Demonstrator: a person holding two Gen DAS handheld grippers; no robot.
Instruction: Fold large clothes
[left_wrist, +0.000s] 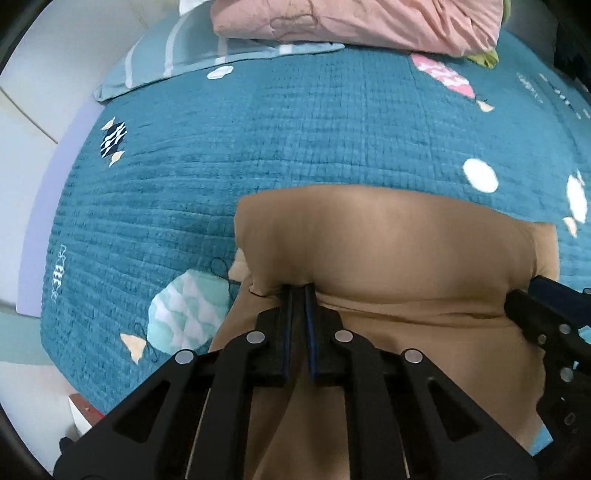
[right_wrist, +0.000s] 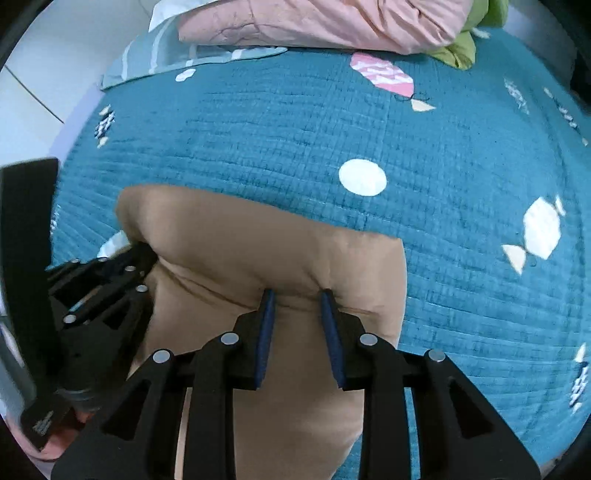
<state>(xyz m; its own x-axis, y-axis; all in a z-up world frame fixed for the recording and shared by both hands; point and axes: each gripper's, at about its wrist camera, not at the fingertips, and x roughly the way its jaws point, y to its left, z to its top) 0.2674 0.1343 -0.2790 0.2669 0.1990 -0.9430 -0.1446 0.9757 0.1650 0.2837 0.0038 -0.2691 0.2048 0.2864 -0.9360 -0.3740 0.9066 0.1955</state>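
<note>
two grippers met a tan garment (left_wrist: 388, 251) lying folded on the teal quilt (left_wrist: 295, 140). the left gripper (left_wrist: 300, 291) was clamped on its edge; the right gripper (right_wrist: 297, 295) stood parted, tips against the fabric.

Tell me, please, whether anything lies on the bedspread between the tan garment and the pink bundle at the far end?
Nothing visible does. Beyond the tan garment, the teal bedspread shows only its printed patterns up to the striped pillow and the pink bundle. Both grippers are already at the garment's fold.
</note>
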